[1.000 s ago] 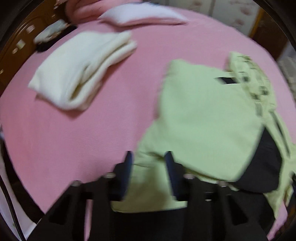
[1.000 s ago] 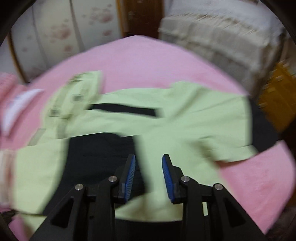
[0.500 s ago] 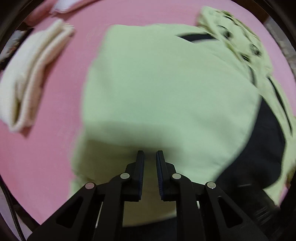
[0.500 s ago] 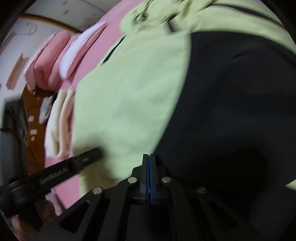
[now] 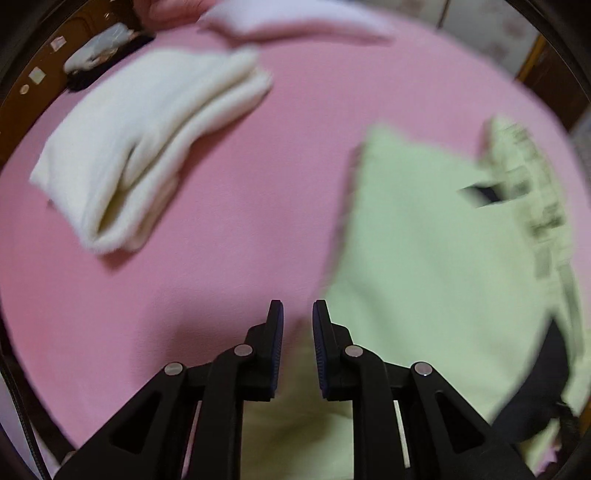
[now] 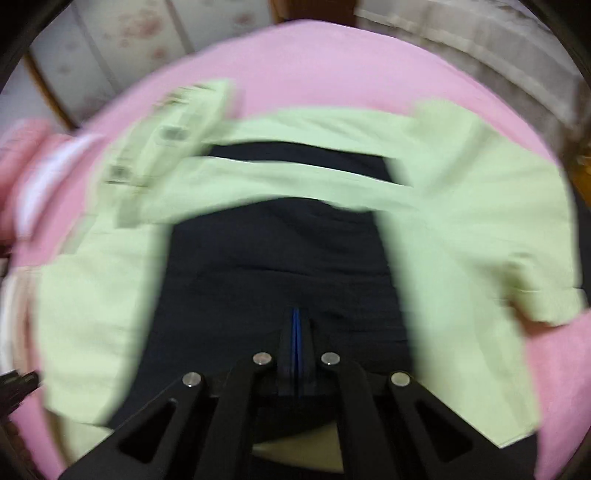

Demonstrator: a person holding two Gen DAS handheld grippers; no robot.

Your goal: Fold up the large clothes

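A light green jacket (image 5: 436, 266) with a black lining (image 6: 280, 251) lies spread on the pink bed (image 5: 221, 229). Its printed hood (image 5: 532, 177) is at the far right in the left wrist view and at upper left in the right wrist view (image 6: 173, 133). My left gripper (image 5: 297, 314) is open, its fingers a small gap apart, over the jacket's left edge with nothing held. My right gripper (image 6: 295, 325) is shut over the black lining; I cannot see cloth between its pads. Both views are blurred.
A folded cream garment (image 5: 147, 147) lies on the bed to the left. Pink and white pillows (image 5: 288, 22) sit at the far end. A dark wooden headboard (image 5: 40, 62) is at upper left. A beige couch (image 6: 472, 48) and wardrobe doors (image 6: 122, 40) stand beyond the bed.
My left gripper opened and drew back to the left off the green panel. My right gripper stayed shut and swung from a tilted close view to a level view over the lining.
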